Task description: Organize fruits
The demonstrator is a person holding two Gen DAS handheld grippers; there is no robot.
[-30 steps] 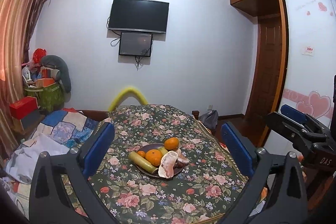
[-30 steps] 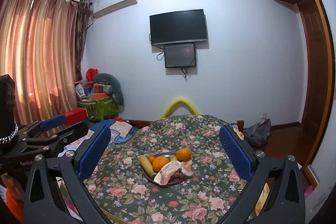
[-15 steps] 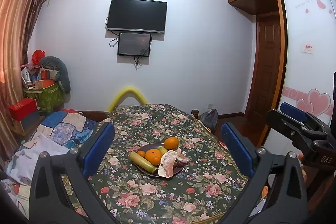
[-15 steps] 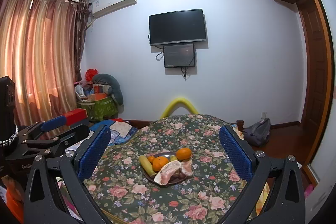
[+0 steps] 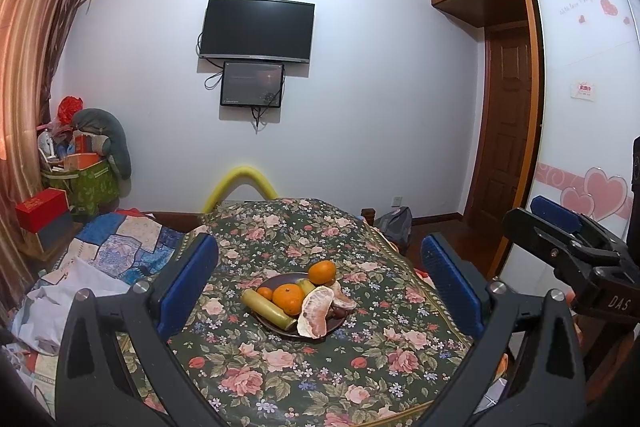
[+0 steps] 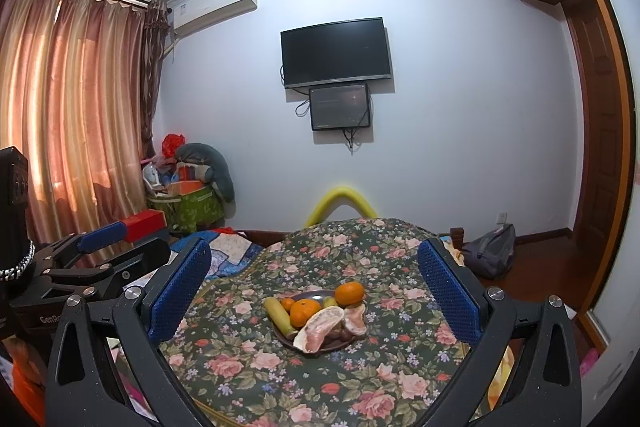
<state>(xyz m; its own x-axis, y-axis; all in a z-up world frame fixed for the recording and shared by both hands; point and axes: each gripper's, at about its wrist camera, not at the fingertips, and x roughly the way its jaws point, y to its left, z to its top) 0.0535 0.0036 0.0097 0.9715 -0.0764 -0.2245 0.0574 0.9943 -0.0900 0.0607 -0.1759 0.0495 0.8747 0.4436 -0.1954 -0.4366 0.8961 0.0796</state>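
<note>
Claws first: the left gripper (image 5: 318, 281) is spread wide with nothing between its blue pads, and the right gripper (image 6: 314, 287) is spread just as wide and equally bare. Both hang above the near edge of the floral-cloth table (image 5: 280, 379), side by side, each showing at the margin of the other's view.

Out ahead of them, near the middle of the table, sits a dark plate (image 5: 276, 281) with all the fruit on it. A large orange (image 5: 288, 298) lies at its centre, a second orange (image 5: 322, 271) toward the far right rim, and a small one (image 5: 264, 292) just left of centre. A long yellow-green fruit (image 5: 267, 307) lies along the left rim. Two peeled pomelo pieces (image 5: 316, 313) lean at the near right edge, with a few small dark fruits (image 6: 340, 334) tucked behind them.

No loose fruit shows on the cloth. So the gathering looks complete as things lie; equally, this pile could be the heap waiting to be sorted out. One moment does not settle which.
</note>
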